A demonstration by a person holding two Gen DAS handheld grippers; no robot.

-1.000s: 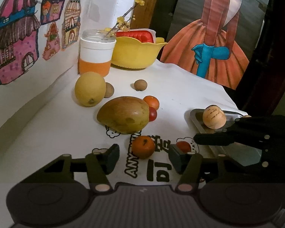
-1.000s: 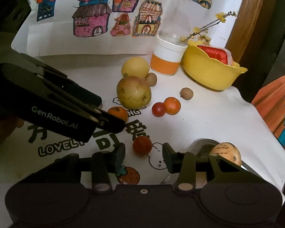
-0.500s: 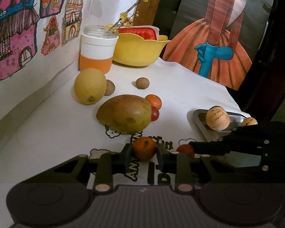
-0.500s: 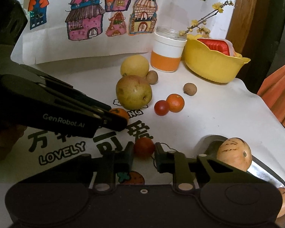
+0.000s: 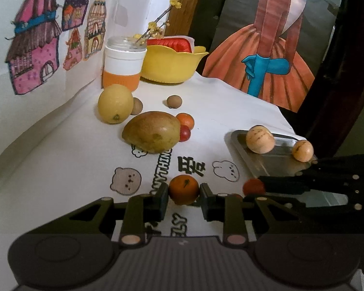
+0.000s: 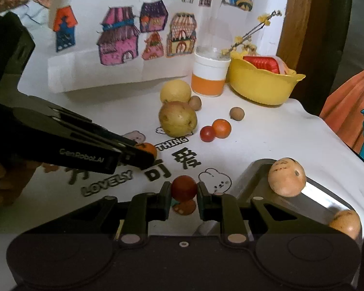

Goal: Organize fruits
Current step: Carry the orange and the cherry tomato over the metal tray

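Grippers at the printed tablecloth (image 5: 60, 174). We see the left gripper (image 5: 184, 195) clamped on a small orange (image 5: 183, 189) and the right gripper (image 6: 184, 194) clamped on a red fruit (image 6: 184, 188), both just above the cloth, beside the metal tray (image 5: 274, 162) bearing two tan fruits.

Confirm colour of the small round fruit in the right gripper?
Dark red small round fruit, best seen in the right wrist view.
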